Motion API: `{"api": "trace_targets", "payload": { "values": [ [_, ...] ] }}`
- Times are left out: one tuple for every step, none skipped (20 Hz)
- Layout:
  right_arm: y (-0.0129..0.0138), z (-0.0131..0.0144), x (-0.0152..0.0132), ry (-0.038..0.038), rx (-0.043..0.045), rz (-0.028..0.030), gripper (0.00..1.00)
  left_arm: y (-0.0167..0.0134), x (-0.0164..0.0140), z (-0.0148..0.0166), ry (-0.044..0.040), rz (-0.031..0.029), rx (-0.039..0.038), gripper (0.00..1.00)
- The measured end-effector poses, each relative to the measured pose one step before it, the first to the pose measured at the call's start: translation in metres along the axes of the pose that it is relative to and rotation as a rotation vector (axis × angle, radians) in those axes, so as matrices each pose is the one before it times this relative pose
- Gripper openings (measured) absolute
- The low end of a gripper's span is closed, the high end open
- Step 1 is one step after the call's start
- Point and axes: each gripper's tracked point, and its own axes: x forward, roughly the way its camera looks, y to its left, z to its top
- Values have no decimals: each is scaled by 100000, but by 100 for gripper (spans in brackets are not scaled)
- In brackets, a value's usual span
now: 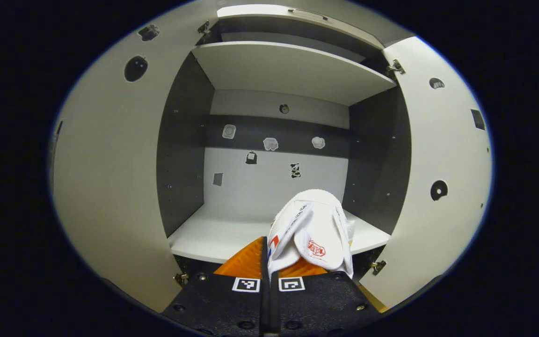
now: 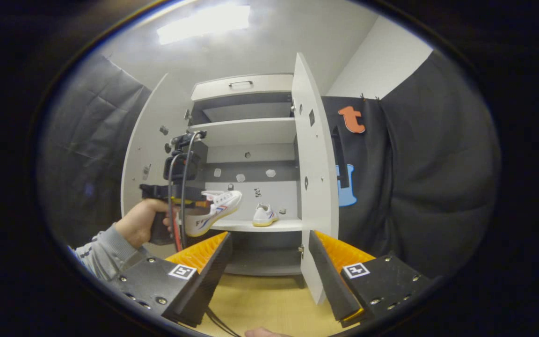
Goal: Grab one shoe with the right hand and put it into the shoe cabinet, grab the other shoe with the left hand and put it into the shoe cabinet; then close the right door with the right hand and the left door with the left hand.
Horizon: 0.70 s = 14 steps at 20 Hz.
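Left gripper (image 1: pixel 269 262): fingers pressed together on the heel edge of a white shoe (image 1: pixel 314 229), which juts forward and a little to the right of them; in the right gripper view the same shoe (image 2: pixel 213 210) is carried toe-first toward the cabinet.
Right gripper (image 2: pixel 269 262): fingers spread wide with nothing between them, held back from the cabinet.
Hand (image 2: pixel 141 224): wrapped round the left tool's grip, grey sleeve behind it.
Step in hand: by my reading, setting the second shoe on the shelf.
Shelf (image 1: pixel 213 238): directly ahead of the left fingers and just beyond the shoe's toe; its left half is bare.
First shoe (image 2: pixel 265 216): already on the shelf's right part, beside the right door (image 2: pixel 314 178).
How to do it well: push straight ahead until the whole sole is over the board, lower it flat, then part the fingers; favour the bare left half so the two shoes stay apart.
Left door (image 1: pixel 110 154): swung open beside the gripper; draw straight back to avoid it.
Back wall (image 1: pixel 274 178): farthest ahead; no need to reach it.
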Motion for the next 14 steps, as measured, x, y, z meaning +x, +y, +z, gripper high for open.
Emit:
{"api": "trace_targets", "payload": {
  "values": [
    [-283,-12,9,240,1195,542,98,270,1509,436,967,2055,-557,0],
    [-266,229,-43,-581,1512,30,98,249,1865,571,881,2119,0,0],
    [-190,219,-56,-701,1108,387,98,275,1672,793,-863,1395,-29,0],
    [-112,159,-109,-607,1035,56,98,235,1837,381,1061,1882,-2377,1],
    [-211,-58,-175,-312,546,36,98,167,1479,65,1772,1523,-2081,0],
    [-89,-3,-88,-82,67,251,98,439,1321,110,1903,1918,-600,1],
    [-45,-114,-249,-102,-230,462,98,710,1290,222,978,3259,474,0],
    [-69,-36,-102,-64,-417,364,98,836,1073,581,-1284,3503,4074,0],
    [-106,-109,-98,12,-637,328,98,637,900,252,-1360,2509,3448,0],
    [-74,-202,-37,233,-834,239,98,327,928,413,-2132,-201,2830,0],
    [-167,-182,-1,181,-568,-200,98,291,469,-87,-881,143,1451,0],
    [-113,-37,62,-27,-275,-237,98,657,518,-35,-327,1180,-628,0],
    [96,75,20,-414,115,235,98,710,519,-355,76,1220,-21,0],
    [116,-62,-10,-96,189,554,98,471,527,-329,488,1290,-107,0]
  ]
}}
